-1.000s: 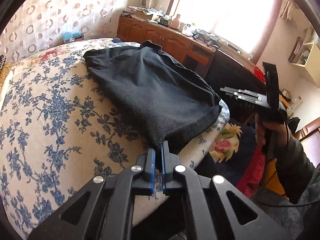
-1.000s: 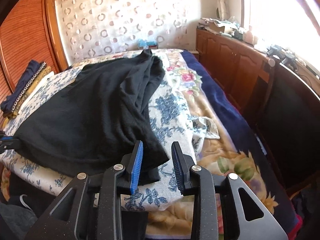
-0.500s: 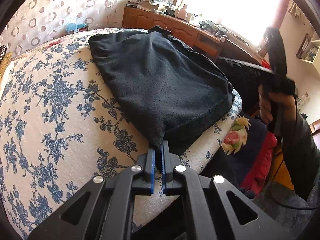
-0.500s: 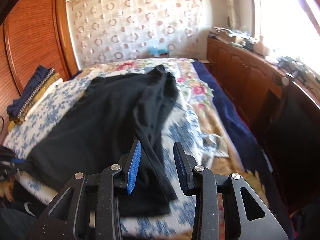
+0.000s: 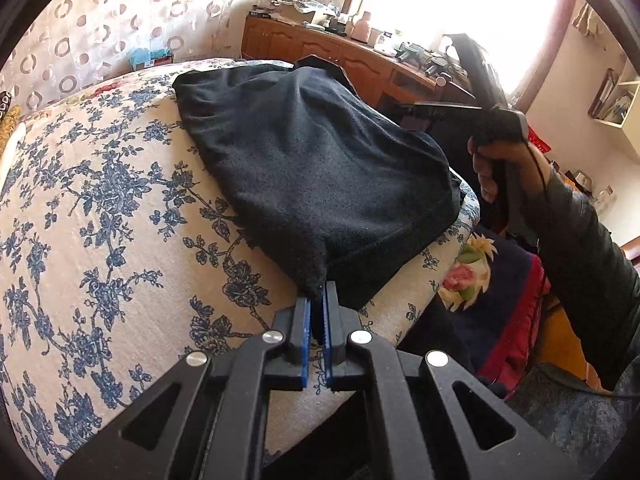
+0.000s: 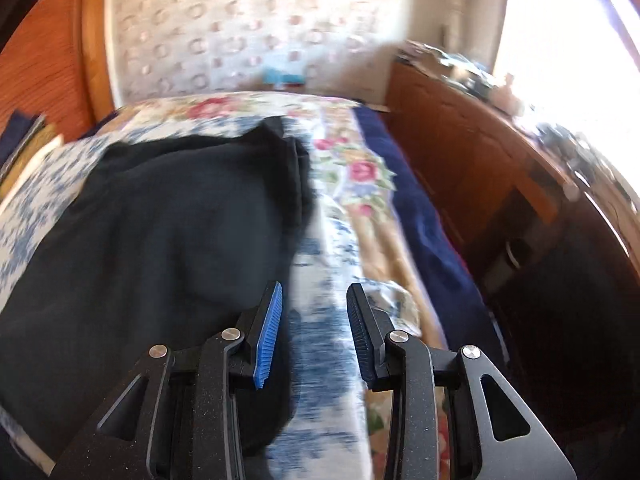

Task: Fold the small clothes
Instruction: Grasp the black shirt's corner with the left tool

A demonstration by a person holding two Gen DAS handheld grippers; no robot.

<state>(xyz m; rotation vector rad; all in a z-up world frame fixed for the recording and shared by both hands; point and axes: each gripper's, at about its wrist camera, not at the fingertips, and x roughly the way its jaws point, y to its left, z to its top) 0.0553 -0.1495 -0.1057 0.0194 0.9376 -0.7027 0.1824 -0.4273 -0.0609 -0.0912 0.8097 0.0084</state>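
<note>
My right wrist view is blurred, so the far edge of the black garment [image 6: 168, 216] on the bed [image 6: 332, 264] is unclear. The right hand-held gripper [image 6: 314, 332] stands apart, empty. Only my left view shows the left hand-held gripper [image 5: 318, 320] clamped on the garment's corner, and the person's hand [image 5: 500, 168].

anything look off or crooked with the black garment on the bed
Yes: the black fleece garment lies askew across the blue-floral bedcover, its near hem hanging over the bed edge. One corner is pinched in the shut left gripper; its far side is bunched. The right gripper is open, holding nothing.
</note>
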